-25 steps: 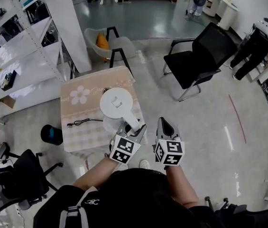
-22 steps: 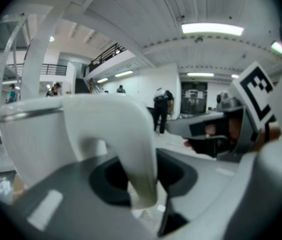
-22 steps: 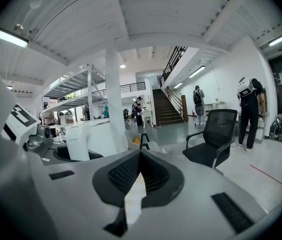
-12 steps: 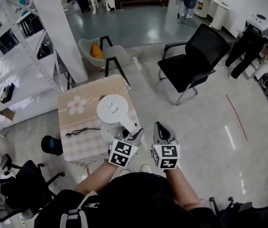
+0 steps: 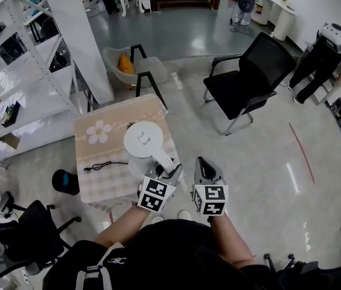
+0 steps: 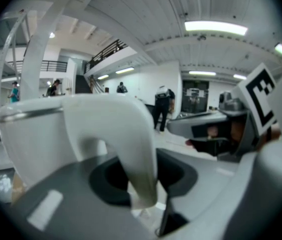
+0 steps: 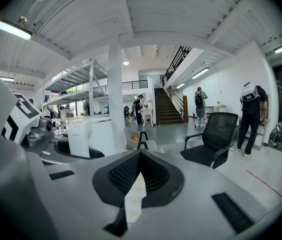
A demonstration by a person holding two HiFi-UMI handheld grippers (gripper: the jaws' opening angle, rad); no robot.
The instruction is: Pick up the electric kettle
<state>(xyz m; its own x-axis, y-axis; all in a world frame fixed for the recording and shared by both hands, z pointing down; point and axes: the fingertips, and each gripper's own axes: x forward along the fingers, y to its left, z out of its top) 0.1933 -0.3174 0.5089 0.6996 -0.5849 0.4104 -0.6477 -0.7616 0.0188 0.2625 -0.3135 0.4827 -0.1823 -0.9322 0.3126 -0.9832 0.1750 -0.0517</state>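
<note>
The white electric kettle [image 5: 146,139] hangs over the near right corner of a small table [image 5: 98,183] with a pink checked cloth. My left gripper [image 5: 170,173] is shut on the kettle's curved handle [image 5: 163,157]. In the left gripper view the handle [image 6: 131,149] runs down between the two grey jaws, and the body [image 6: 41,134] fills the left. I cannot tell if the kettle's bottom touches anything. My right gripper [image 5: 206,167] hovers just right of the left one, beyond the table, shut and holding nothing [image 7: 139,159].
A black cable [image 5: 101,164] lies on the cloth. A black bin [image 5: 66,182] stands left of the table and a black office chair [image 5: 25,234] lower left. Behind are a grey chair [image 5: 137,65], white shelves [image 5: 19,71] and a black armchair [image 5: 242,83].
The head view has shifted slightly. The kettle and both grippers keep the same places relative to each other.
</note>
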